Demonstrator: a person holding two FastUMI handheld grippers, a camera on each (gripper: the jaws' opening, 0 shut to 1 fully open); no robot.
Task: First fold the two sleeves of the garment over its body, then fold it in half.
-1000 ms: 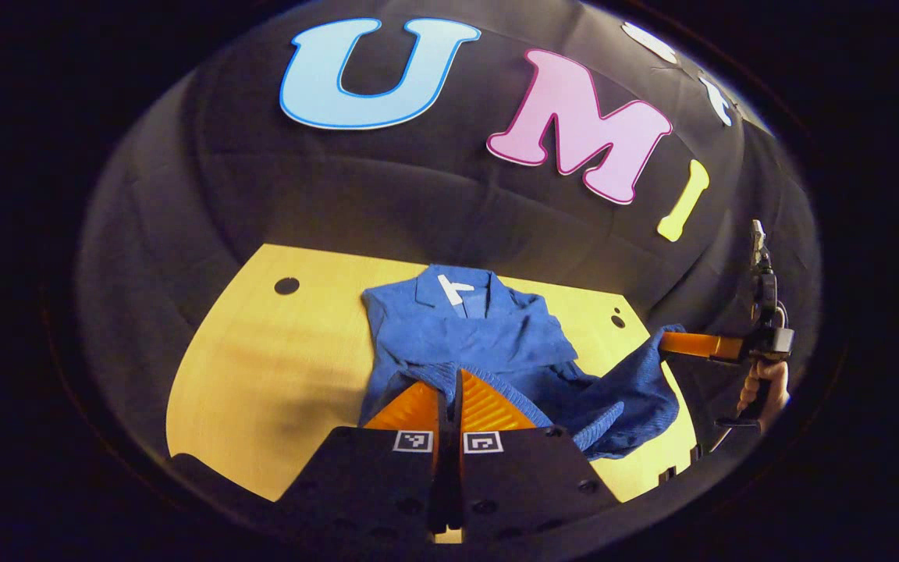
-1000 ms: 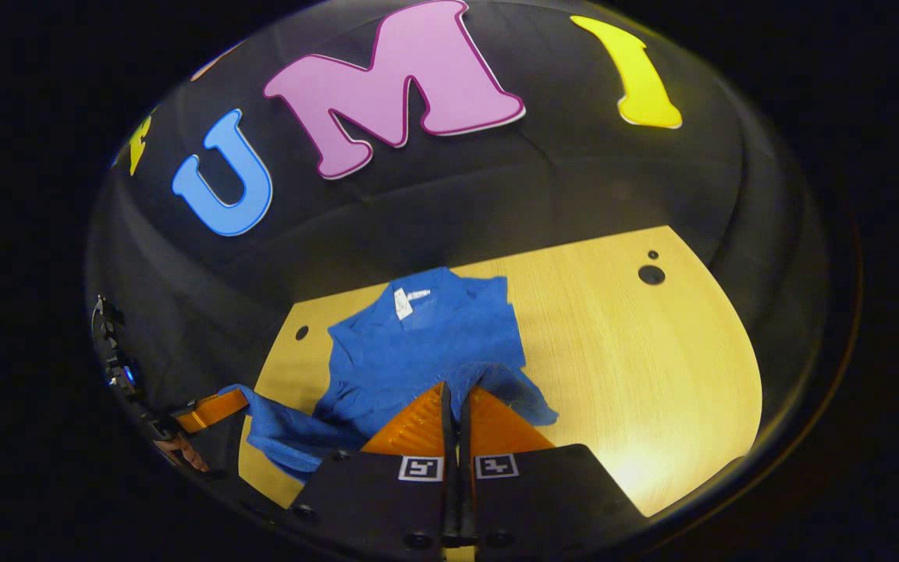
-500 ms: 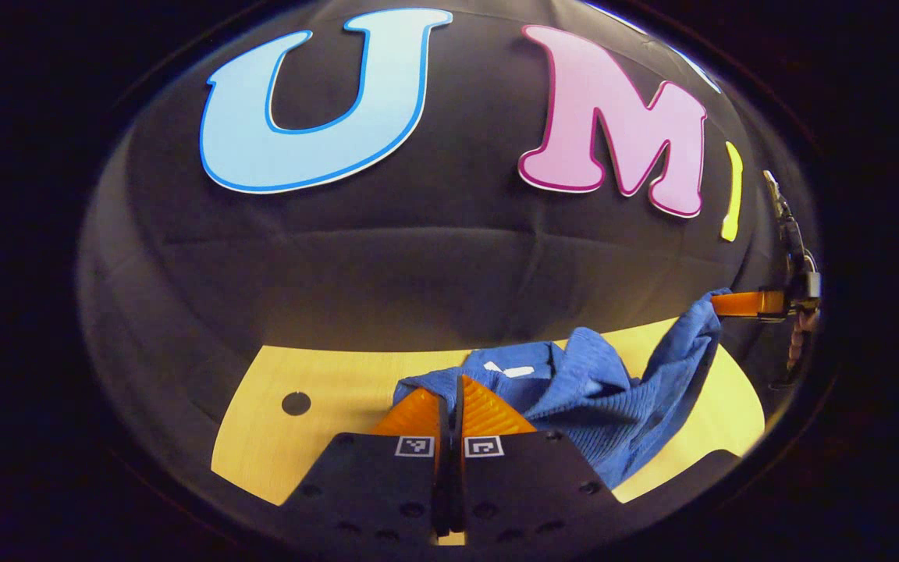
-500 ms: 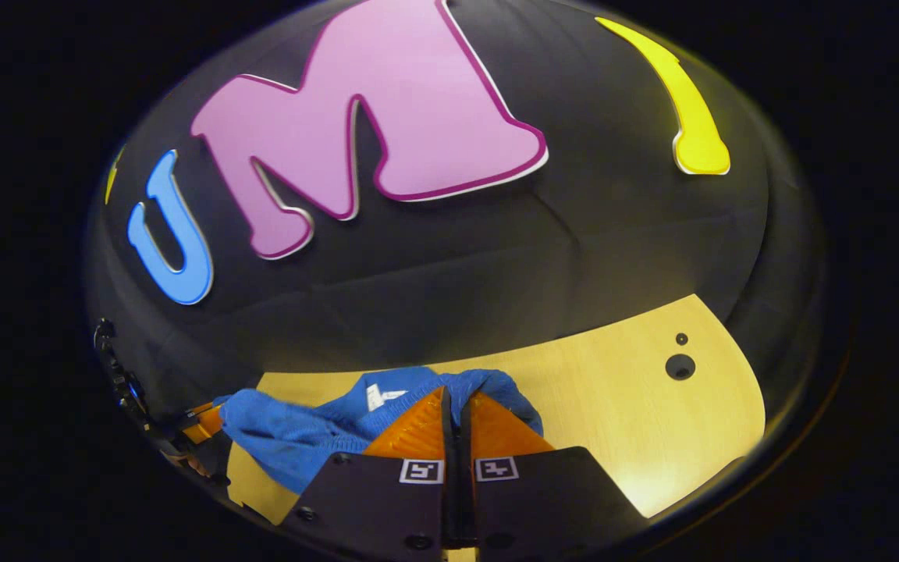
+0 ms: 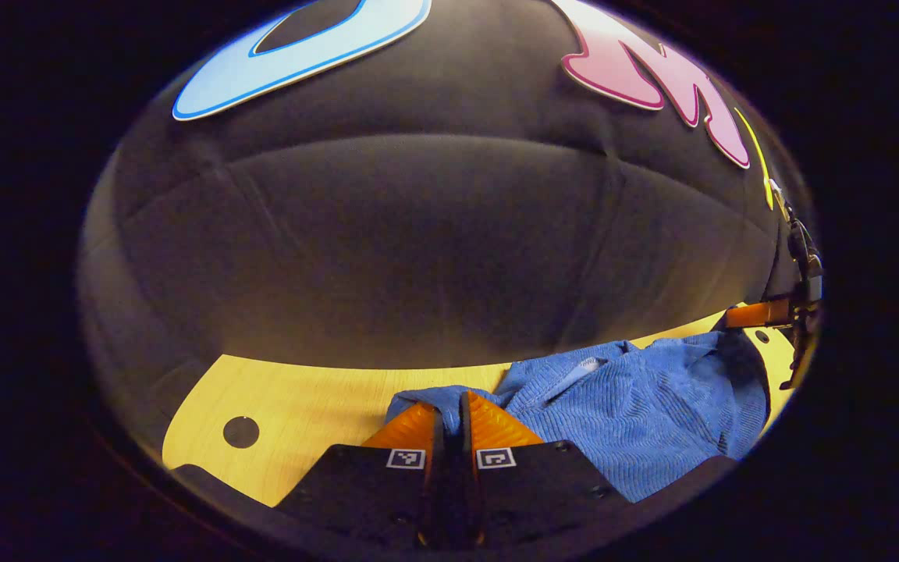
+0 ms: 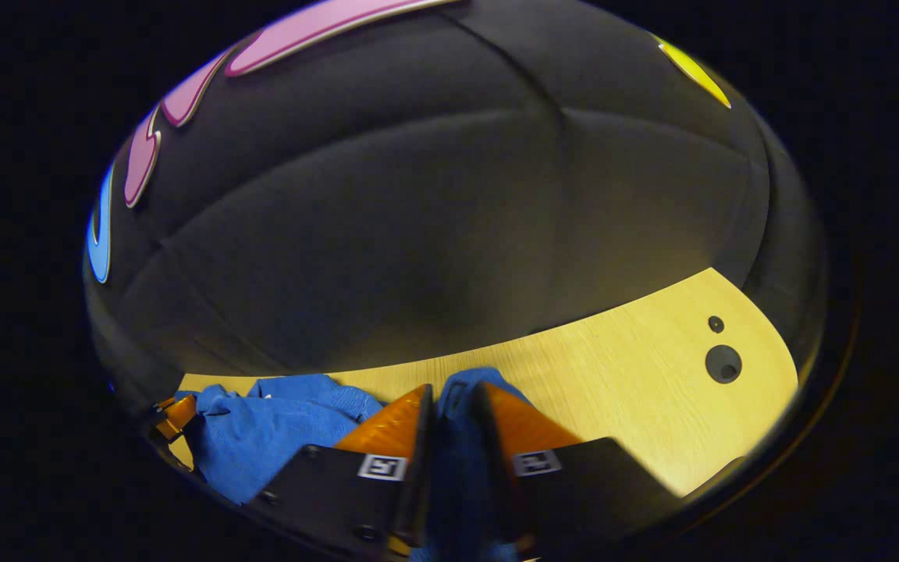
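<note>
Left gripper view showed the left claw (image 5: 449, 410) pinched narrow on a corner of the blue knit garment (image 5: 637, 406), which lay bunched on the wooden bench (image 5: 309, 398). It looked soft, light and limp, best held at hem corners. Right gripper view showed the right claw (image 6: 453, 406) slightly parted with cloth between its fingers.

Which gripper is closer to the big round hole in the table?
Left. The left gripper sits near a big round hole; the right gripper stands farther from another hole, both gripping the garment.
</note>
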